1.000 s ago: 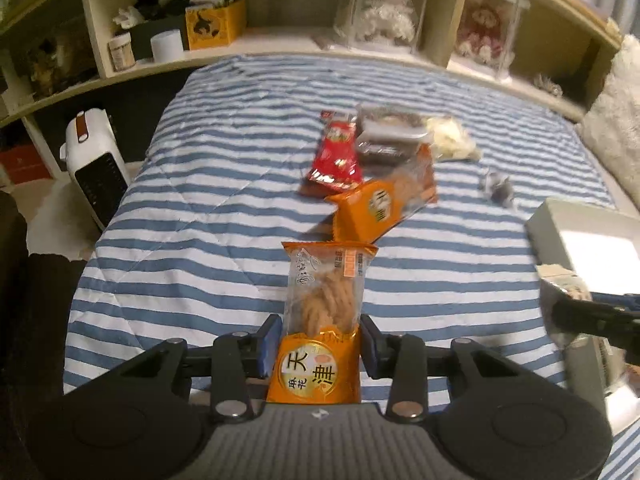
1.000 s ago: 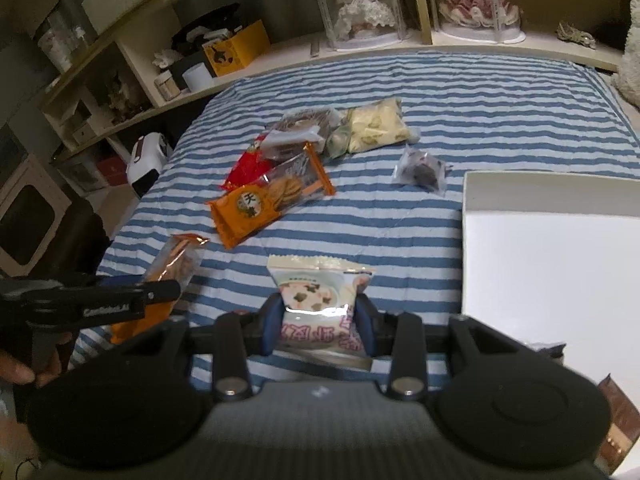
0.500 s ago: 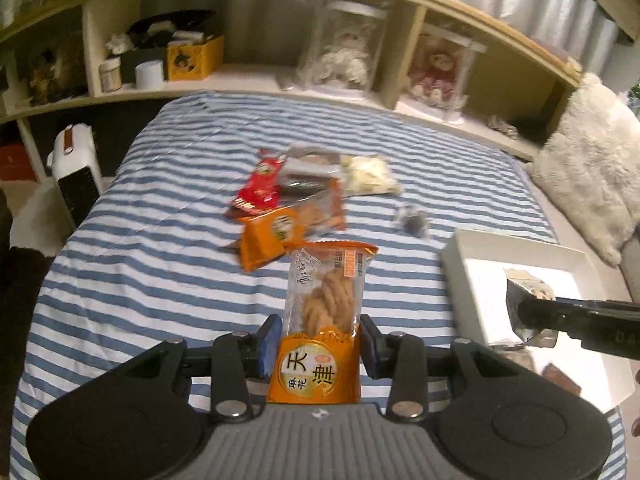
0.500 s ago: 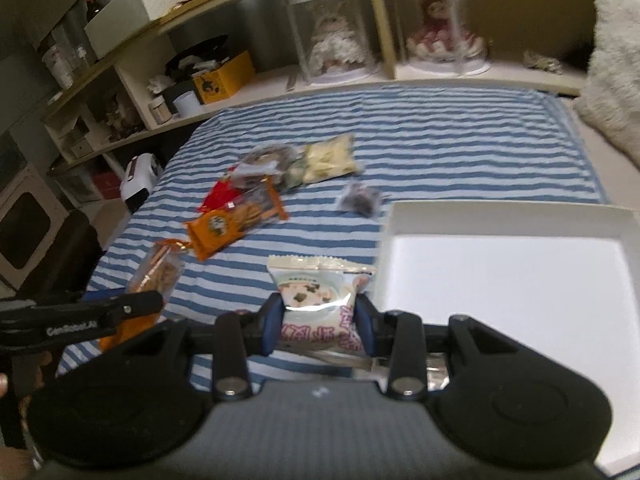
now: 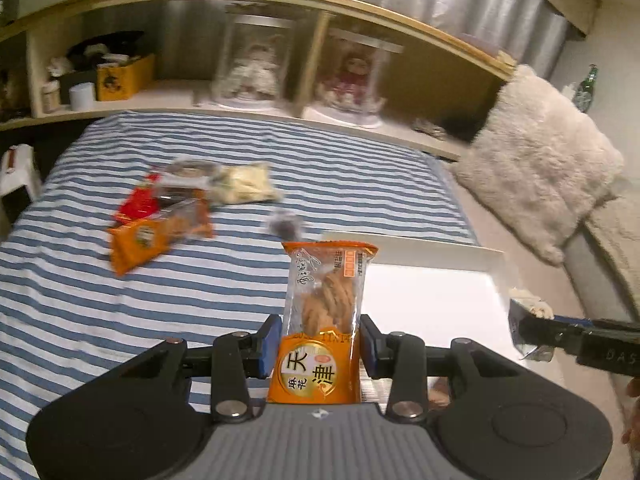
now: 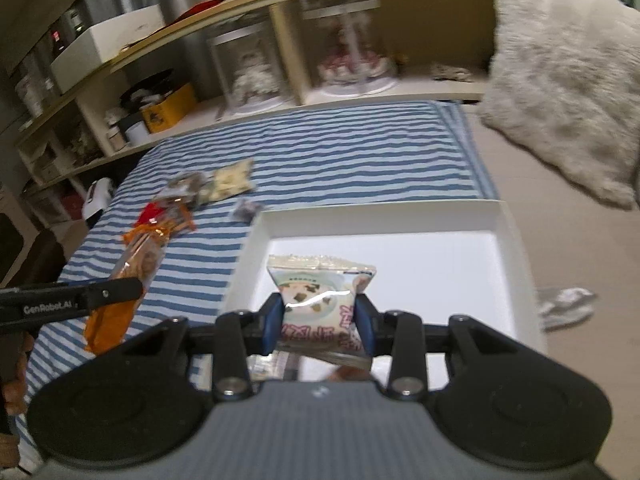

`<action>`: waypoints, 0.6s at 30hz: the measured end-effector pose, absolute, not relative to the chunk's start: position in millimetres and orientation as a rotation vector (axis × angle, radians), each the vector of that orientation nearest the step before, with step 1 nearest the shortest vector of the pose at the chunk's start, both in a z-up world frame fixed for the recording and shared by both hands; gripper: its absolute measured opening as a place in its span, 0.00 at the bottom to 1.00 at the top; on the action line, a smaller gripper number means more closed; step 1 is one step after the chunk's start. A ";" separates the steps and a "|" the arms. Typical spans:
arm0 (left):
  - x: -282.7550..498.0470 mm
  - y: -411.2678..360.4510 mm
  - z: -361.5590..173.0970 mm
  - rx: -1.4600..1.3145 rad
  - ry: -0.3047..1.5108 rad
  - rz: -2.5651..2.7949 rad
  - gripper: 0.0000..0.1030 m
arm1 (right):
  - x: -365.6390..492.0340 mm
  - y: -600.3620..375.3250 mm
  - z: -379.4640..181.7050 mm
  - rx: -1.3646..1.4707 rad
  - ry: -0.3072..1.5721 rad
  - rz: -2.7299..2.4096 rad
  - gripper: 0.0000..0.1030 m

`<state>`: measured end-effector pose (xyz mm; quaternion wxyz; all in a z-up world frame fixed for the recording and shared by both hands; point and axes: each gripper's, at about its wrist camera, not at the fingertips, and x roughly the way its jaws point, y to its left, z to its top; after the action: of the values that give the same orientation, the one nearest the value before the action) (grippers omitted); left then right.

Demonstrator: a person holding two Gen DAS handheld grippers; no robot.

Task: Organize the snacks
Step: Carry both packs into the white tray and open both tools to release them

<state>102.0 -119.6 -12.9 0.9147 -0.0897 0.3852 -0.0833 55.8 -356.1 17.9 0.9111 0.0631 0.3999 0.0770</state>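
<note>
My left gripper (image 5: 319, 344) is shut on an orange twisted-biscuit packet (image 5: 324, 312), held upright near the left edge of the white box (image 5: 436, 296). That same packet (image 6: 132, 268) shows at the left of the right wrist view, over the striped bedspread. My right gripper (image 6: 320, 320) is shut on a pale cookie packet (image 6: 320, 300) and hangs over the near part of the white box (image 6: 400, 252). On the bed lies a pile of snacks: an orange packet (image 5: 156, 232), a red packet (image 5: 138, 202), a pale yellow bag (image 5: 246, 182) and a small dark sweet (image 5: 284, 226).
The blue-and-white striped bedspread (image 5: 120, 288) fills the left side. A fluffy cream cushion (image 5: 540, 184) lies to the right of the box. A wooden shelf (image 5: 280, 112) with doll cases runs along the back. A crumpled silver wrapper (image 6: 568, 304) lies right of the box.
Both grippers have swung to the right with their packets. The white box has come under the right gripper and close beside the left one; the snack pile has dropped back to the left.
</note>
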 end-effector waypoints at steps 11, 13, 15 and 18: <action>99.0 -220.5 -16.2 -0.250 0.805 -0.322 0.41 | 23.5 -440.4 1.8 0.190 0.818 0.090 0.43; 99.3 -237.0 -20.2 -0.261 0.812 -0.346 0.41 | 20.2 -450.8 -1.6 0.204 0.816 0.083 0.43; 100.3 -255.5 -27.0 -0.284 0.821 -0.372 0.41 | 14.1 -465.2 -6.1 0.222 0.815 0.077 0.43; 103.9 -278.7 -41.3 -0.332 0.846 -0.413 0.41 | 9.2 -479.0 -11.5 0.238 0.815 0.068 0.43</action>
<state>103.9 -278.7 -41.3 0.8780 -0.1592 0.4058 -0.1978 9.2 -479.0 -11.5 0.9106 0.1155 0.3953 0.0330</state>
